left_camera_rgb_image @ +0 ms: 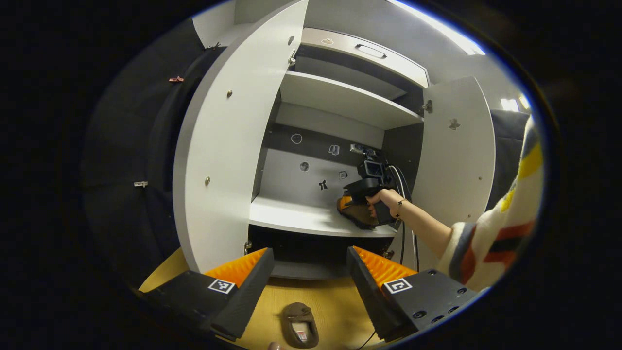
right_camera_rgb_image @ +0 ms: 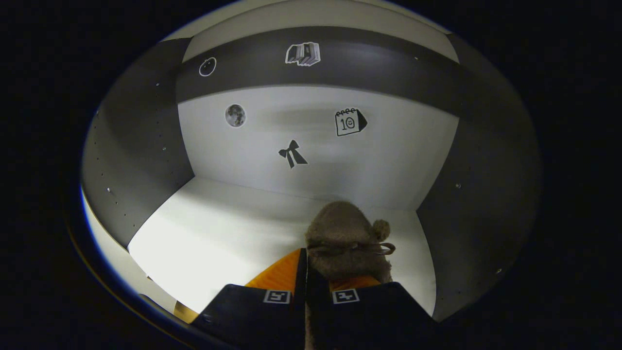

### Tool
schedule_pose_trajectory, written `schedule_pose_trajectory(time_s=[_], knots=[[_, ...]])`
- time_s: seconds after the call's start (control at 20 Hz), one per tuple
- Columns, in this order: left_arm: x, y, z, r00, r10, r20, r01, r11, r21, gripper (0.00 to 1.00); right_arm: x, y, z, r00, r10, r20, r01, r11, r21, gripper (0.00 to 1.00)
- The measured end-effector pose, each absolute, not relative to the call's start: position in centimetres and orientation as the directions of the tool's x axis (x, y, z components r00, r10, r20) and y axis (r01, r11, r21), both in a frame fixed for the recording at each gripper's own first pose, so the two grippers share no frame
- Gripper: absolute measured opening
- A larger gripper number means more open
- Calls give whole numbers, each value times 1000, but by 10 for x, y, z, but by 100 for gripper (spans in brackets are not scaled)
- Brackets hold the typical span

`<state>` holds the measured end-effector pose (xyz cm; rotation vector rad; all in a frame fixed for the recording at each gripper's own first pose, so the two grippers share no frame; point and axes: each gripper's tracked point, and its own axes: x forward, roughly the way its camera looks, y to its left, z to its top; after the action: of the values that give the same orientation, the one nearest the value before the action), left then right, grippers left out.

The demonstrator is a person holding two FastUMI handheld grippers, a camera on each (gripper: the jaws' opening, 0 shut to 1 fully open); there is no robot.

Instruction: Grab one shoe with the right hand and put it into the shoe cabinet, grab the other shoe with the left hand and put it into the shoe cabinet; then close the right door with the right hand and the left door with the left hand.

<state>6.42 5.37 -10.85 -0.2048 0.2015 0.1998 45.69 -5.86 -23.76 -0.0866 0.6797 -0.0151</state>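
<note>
**First slipper at the cabinet shelf, second one waiting on the floor**

Left gripper view: The left gripper (left_camera_rgb_image: 311, 282) hangs in front of the shoe cabinet (left_camera_rgb_image: 340, 102), jaws spread wide with nothing between them. Directly below the cabinet's lower edge, on the wooden floor (left_camera_rgb_image: 335, 311), lies the second slipper (left_camera_rgb_image: 300, 324), sole down, opening upward, between and beneath the two fingers. Both cabinet doors stand open: the left door (left_camera_rgb_image: 218, 160) and the right door (left_camera_rgb_image: 457, 150). Inside the cabinet, at the right end of the lower shelf (left_camera_rgb_image: 301, 216), a hand (left_camera_rgb_image: 381, 199) holds the right gripper (left_camera_rgb_image: 351, 201) with a brown slipper beneath it.

Right gripper view: The right gripper (right_camera_rgb_image: 306, 282) is inside the cabinet, jaws drawn narrow and pinching the rear of the fuzzy slipper (right_camera_rgb_image: 347, 233). The slipper sits on or just above the shelf (right_camera_rgb_image: 218, 228), toward its right side, short of the back panel (right_camera_rgb_image: 311, 146); contact with the shelf cannot be confirmed.

Handling: The slipper appears light, soft and plush, not fragile. It should yield under the pads, so a hold on the heel rim or side wall seems soundest.

View differences: The left gripper view gives door positions and the floor slipper; the right gripper view gives the pinch and the slipper's small bow and pompom.
</note>
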Motion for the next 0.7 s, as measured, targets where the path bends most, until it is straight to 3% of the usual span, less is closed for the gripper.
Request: schedule_pose_trajectory(time_s=[0.1,0.15,0.3,0.35,0.45,0.7], knots=[[69,54,-109,960,173,-221,-214,961,-177,95,449,-52,-233,775,-18,-631,-41,996,-79,42],[71,54,-109,960,170,-223,-211,961,-177,95,446,-49,-234,773,-7,-635,-59,995,-83,64],[73,51,-110,962,149,-228,-192,965,-180,95,428,-46,-220,793,-8,-609,-78,990,-114,80],[73,49,-110,963,140,-229,-183,967,-179,95,421,-45,-214,801,-3,-598,-78,991,-108,90],[72,47,-110,965,122,-231,-165,970,-176,95,408,-49,-198,822,-17,-570,-61,991,-118,98],[57,33,-111,970,53,-236,-101,975,-196,95,355,-41,-137,904,5,-427,-63,990,-123,98]])
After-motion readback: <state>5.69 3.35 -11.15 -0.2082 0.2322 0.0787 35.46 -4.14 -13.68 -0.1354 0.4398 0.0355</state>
